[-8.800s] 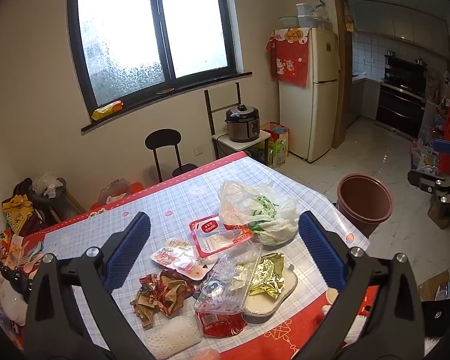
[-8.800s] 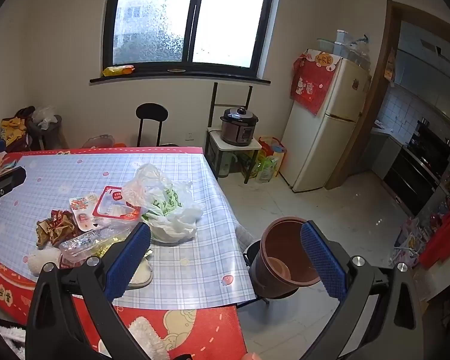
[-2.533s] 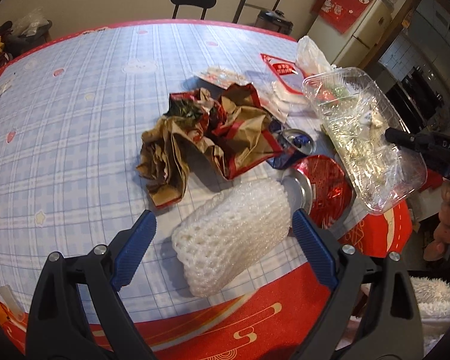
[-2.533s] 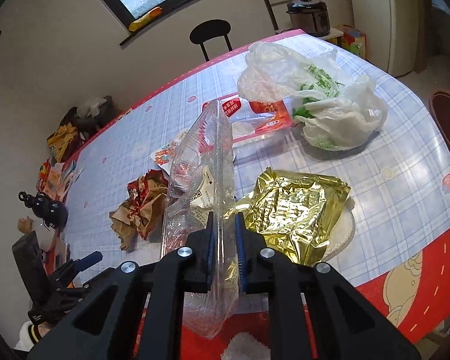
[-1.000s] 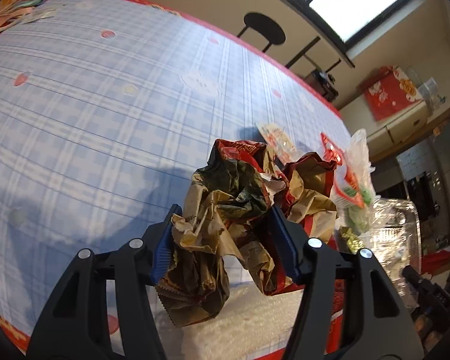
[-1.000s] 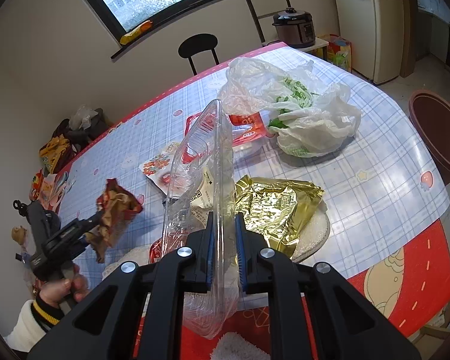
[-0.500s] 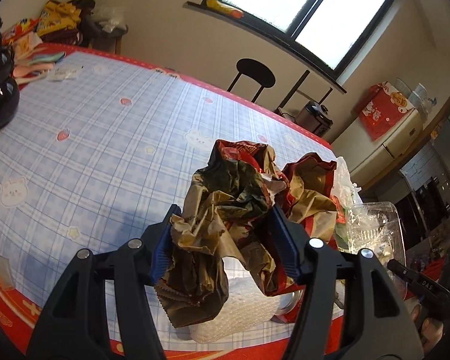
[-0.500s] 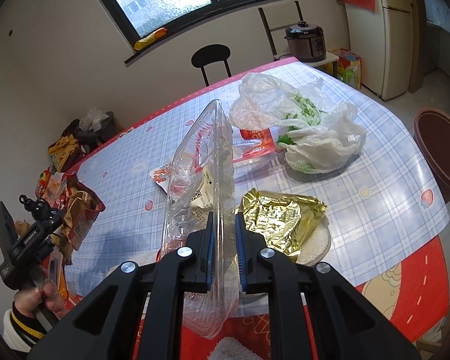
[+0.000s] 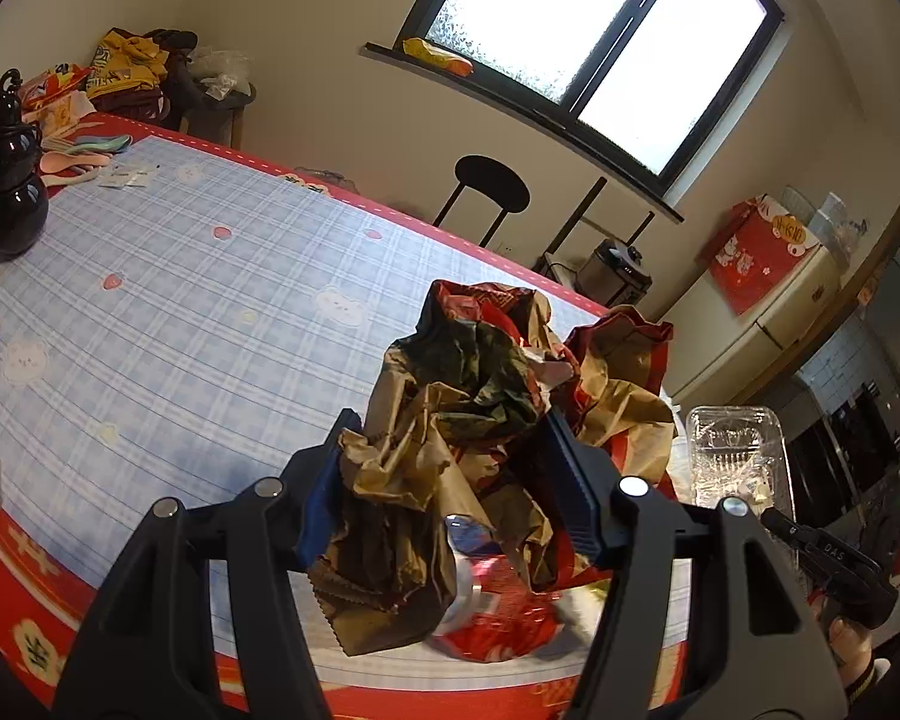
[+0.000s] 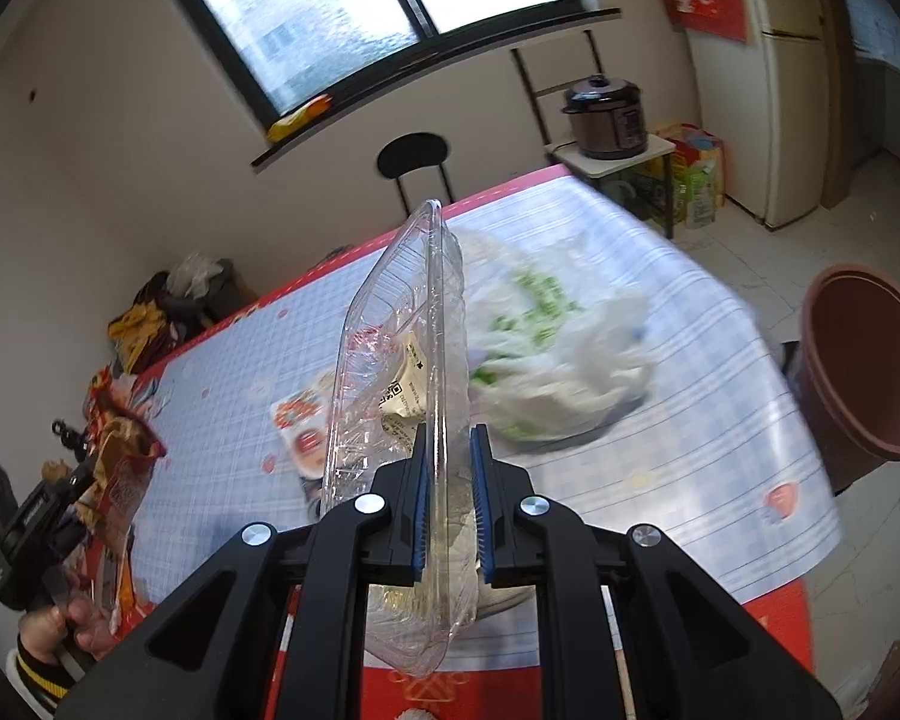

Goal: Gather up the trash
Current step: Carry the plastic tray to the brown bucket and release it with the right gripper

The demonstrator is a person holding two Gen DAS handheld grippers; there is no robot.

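Between the blue-padded fingers point(image 9: 570, 498) of the left gripper point(image 9: 450, 495), a crumpled brown-and-red paper wrapper point(image 9: 480, 420) is being held, the fingers clamping it from both sides. It is bulging above and below them and hanging clear above the tabletop point(image 9: 180, 312), which is wearing a blue plaid cloth with a red border.

Below the wrapper, a red foil lid point(image 9: 498, 618) is lying near the tabletop's close edge.

Right gripper point(image 10: 450, 504): fingers are pressing nearly together on the rim of a clear plastic clamshell container point(image 10: 402, 348), which is standing on edge and rising straight up out of them, off the tabletop. In the left wrist view the same container is showing at the right, beside the wrapper.

Behind the container, a white plastic bag with green contents point(image 10: 546, 348) is sitting on the tabletop, blurred. A red-and-white snack packet point(image 10: 300, 420) is lying flat to its left.

On the floor past the tabletop's right edge, a brown bin point(image 10: 858, 360) is standing open.

Elsewhere: a black stool point(image 9: 491, 186) under the window, a pressure cooker point(image 10: 606, 111) on a small stand, a dark gourd-shaped bottle point(image 9: 12, 180) at the tabletop's far left corner.
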